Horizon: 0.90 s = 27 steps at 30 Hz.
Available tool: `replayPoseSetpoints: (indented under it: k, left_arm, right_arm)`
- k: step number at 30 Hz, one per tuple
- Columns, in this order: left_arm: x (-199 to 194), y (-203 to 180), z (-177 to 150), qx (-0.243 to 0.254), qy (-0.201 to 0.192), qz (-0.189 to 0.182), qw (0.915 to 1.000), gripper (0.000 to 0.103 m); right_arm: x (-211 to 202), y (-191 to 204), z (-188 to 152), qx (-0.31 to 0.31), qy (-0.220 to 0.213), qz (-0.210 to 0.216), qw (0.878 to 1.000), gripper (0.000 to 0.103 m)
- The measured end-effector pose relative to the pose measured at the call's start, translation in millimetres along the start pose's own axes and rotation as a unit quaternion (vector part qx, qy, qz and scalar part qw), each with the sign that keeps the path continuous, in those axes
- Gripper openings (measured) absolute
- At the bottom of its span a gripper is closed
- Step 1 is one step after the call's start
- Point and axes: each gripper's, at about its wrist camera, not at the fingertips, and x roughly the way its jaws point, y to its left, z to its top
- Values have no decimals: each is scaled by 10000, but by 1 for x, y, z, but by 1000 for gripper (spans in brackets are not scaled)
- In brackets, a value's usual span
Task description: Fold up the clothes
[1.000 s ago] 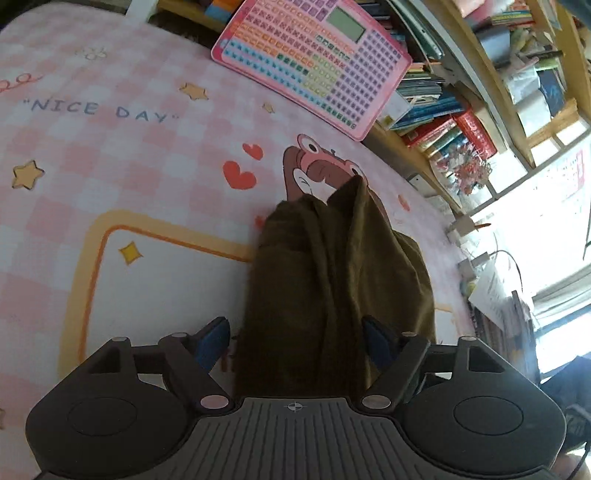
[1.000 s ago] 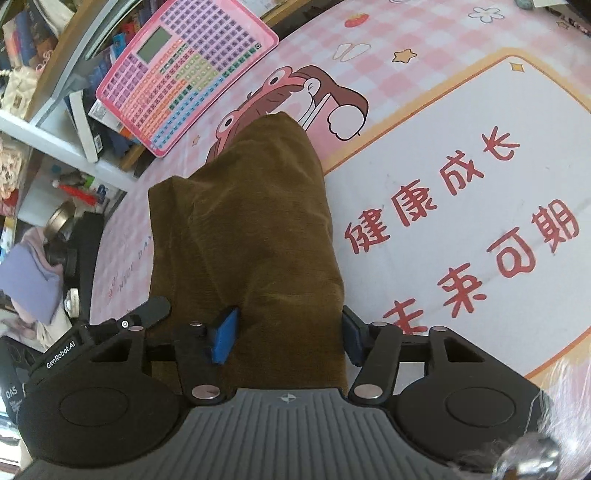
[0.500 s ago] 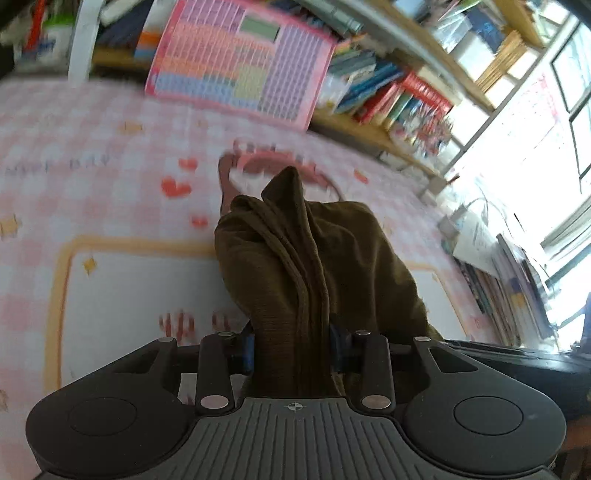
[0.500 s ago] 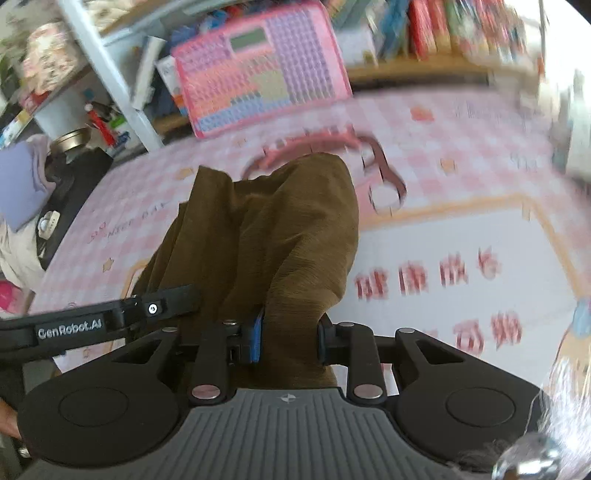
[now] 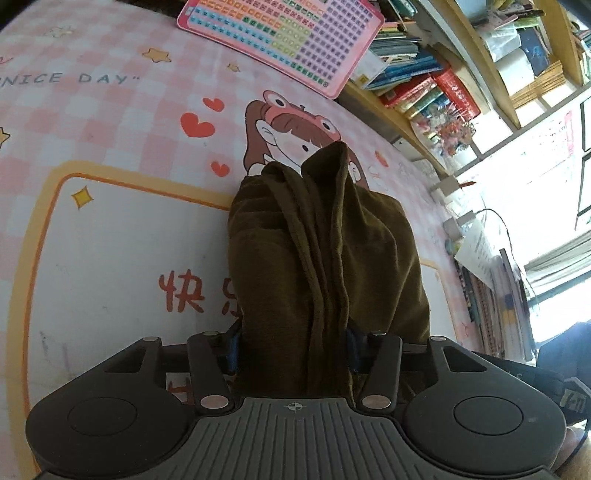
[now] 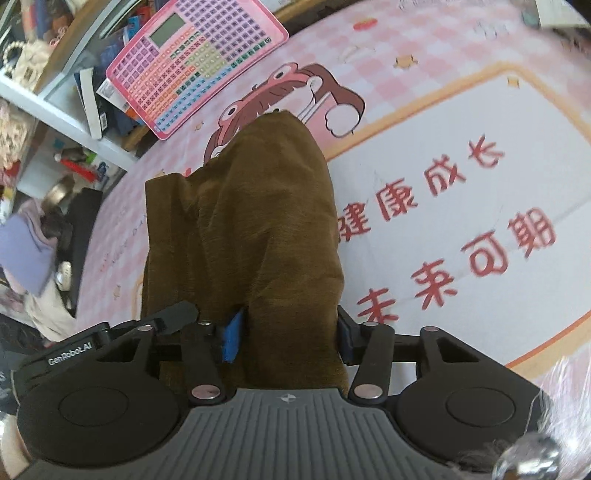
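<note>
Two grippers are working one piece of cloth here. In the left wrist view the left gripper (image 5: 291,350) is pinching a bunched edge of the brown garment (image 5: 317,258), jaws drawn in tight against the fabric. In the right wrist view the right gripper (image 6: 286,338) is sitting with its blue pads (image 6: 231,341) partly apart, the cloth filling the gap between them; whether it is truly clamping, I cannot tell.

The garment is running lengthwise straight away from both cameras, from 6 o'clock up toward 12 o'clock, narrowing to a peak over the cartoon girl's face (image 5: 291,129). It is lying draped in long folds on the pink checked mat (image 5: 110,122).

Farther out, at 12 o'clock in the left wrist view, a pink button board (image 5: 280,33) is leaning against the bookshelves (image 5: 436,85). Bright window light is flooding in at 3 o'clock.
</note>
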Motion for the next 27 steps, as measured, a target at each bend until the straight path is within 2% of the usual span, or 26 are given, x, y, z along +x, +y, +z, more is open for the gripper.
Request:
replayPoseSetpoints:
  k: [4,9,14,18,27]
  left_arm:
    - [-4,-9,-3,150,-113,138,9997,38]
    - [-19,-23,-7,401,-396,160,9983,36]
    - [-34,-37,-11,666,-694,203,9952,37]
    - [-38,-47,-16,785,-808,371,9929,37]
    - [-33,-63,-25,551,-1086,682,9902,37]
  right_arm:
    - [-5,16,-4,-486,-147,-72,9987,25]
    - [-22,42,-14,-1345,-594,-267,9888,24]
    - [-34,50,-19,-1684,-860,-253,9816,24]
    - [-36,52,-17,-1834,-851,-225,9791,24]
    - [-37,41,-4,-2201,-690,60,9730,24]
